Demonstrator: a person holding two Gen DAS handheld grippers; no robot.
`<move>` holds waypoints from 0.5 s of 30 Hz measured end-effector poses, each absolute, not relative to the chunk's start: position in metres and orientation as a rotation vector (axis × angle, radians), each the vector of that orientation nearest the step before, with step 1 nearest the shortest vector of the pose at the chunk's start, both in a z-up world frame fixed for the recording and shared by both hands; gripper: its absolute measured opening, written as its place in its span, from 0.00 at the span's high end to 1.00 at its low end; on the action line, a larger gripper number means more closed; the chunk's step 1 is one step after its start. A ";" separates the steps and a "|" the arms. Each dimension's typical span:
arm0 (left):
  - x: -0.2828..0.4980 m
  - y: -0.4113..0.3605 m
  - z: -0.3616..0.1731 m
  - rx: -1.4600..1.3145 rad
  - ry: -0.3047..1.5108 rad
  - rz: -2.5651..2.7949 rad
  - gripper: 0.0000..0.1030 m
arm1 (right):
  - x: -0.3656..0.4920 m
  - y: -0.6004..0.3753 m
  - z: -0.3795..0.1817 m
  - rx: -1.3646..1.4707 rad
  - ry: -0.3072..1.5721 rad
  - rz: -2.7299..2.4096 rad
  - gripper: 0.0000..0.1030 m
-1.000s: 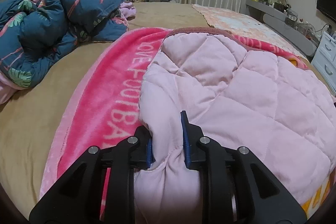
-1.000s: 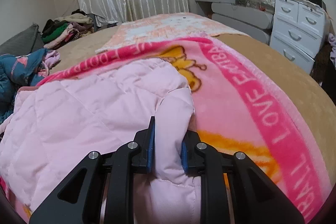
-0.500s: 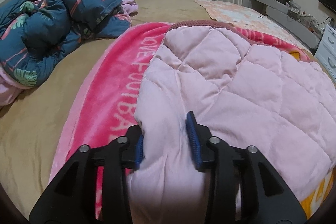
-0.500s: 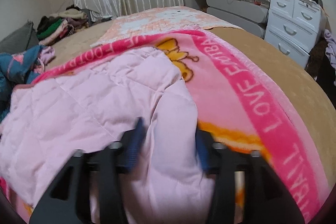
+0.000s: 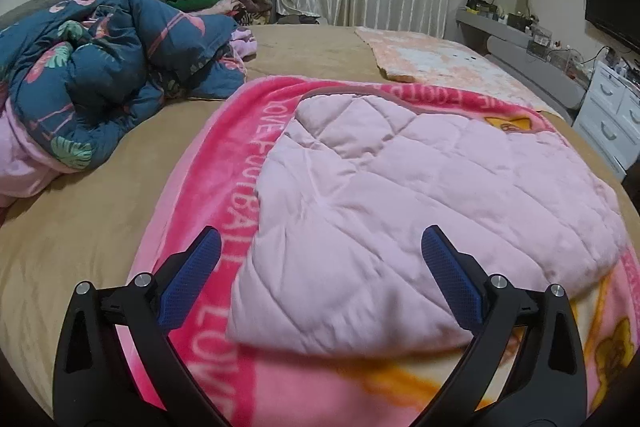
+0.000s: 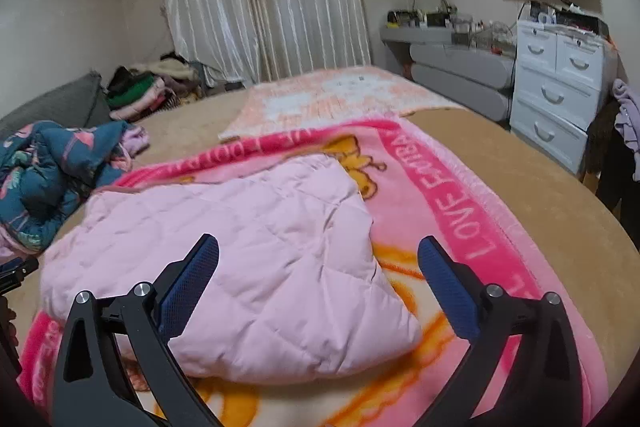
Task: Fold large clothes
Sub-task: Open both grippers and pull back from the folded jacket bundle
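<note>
The left tongs [image 5: 320,283] were spread wide and held nothing. The right tongs [image 6: 318,285] were spread wide too, with nothing between them. The pink quilted coat [image 5: 420,203] lay folded flat on the bright pink blanket [image 5: 236,163], which was spread on the bed [image 5: 100,211]. A blue flowery quilt [image 5: 108,67] sat bunched up beside it.

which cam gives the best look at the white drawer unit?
Right wrist. The white drawer unit sits there nearly whole, with the front, handles and cluttered top visible beside the bed. In the left wrist view it is squeezed against the right edge, only partly in frame and distorted.
</note>
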State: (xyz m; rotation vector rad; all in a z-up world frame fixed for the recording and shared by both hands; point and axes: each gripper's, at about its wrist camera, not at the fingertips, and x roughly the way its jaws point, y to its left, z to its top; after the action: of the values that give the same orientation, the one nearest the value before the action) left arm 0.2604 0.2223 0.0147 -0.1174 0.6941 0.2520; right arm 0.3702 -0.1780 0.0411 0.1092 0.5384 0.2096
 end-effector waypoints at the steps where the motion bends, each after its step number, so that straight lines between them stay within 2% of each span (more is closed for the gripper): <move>1: 0.257 0.221 0.016 -0.121 0.693 0.251 0.09 | 0.362 -0.179 0.043 0.111 0.533 0.216 0.04; 15: 0.201 0.189 0.015 -0.101 0.678 0.248 0.09 | 0.289 -0.177 0.046 0.109 0.488 0.242 0.04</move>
State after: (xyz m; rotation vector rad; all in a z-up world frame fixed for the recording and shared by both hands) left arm 0.2014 0.1891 0.0146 -0.1007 0.6784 0.2478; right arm 0.2891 -0.1771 0.0459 0.1094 0.4884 0.2425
